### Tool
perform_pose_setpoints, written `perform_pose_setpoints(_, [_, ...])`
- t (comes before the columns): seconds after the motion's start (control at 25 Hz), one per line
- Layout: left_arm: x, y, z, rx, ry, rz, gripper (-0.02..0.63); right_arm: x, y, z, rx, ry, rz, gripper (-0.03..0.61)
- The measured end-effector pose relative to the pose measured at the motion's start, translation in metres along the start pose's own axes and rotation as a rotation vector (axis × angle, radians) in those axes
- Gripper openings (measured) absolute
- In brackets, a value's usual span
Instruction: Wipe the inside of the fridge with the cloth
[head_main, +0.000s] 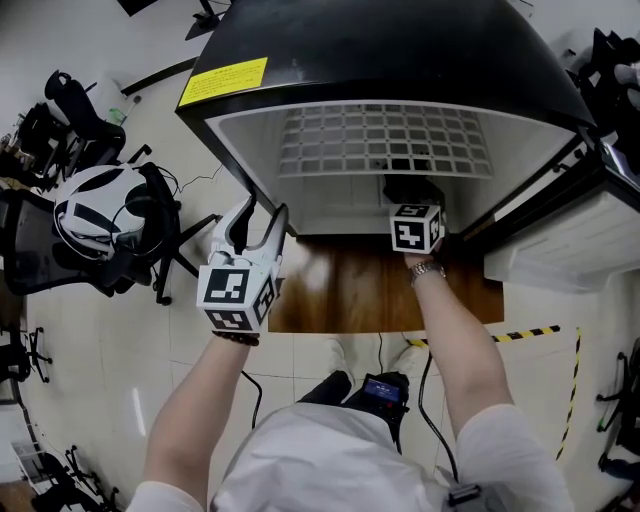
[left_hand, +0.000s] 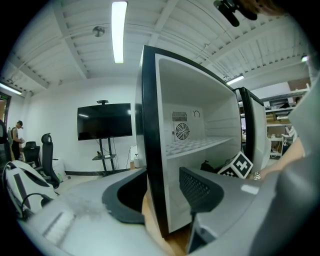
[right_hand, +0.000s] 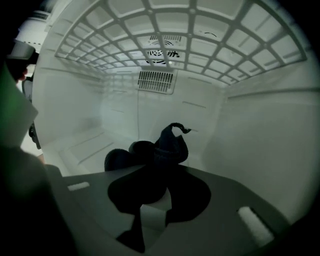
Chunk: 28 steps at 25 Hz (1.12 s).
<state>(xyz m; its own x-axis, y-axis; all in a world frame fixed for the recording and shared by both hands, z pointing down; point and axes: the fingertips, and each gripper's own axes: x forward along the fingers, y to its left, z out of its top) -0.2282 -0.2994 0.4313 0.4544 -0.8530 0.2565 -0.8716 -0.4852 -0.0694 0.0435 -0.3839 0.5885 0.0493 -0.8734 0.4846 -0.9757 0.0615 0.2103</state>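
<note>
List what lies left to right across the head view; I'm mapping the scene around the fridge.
White-and-black pack → left claw, open astride the fridge's left wall → right claw, shut on the dark cloth inside → open fridge door.

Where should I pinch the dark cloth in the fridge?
Pinch the cloth at its bunched-up middle, coming in through the open front of the fridge, like the right gripper does. It's floppy, so a corner would probably dangle, and the walls and the shelf block the other ways.
</note>
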Motion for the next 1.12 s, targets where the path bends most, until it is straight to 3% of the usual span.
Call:
perform_pose_setpoints(0.68, [0.001, 0.000, -0.001, -0.003, 0.006, -0.001, 0.199, -0.010, -0.039, -0.011, 0.020, 0.016, -0.063, 0.077])
perform_pose_setpoints(1.12, [0.001, 0.000, -0.001, -0.001, 0.006, -0.013, 0.199, -0.042, 0.031, 0.036, 0.026, -0.117, 0.058, 0.077])
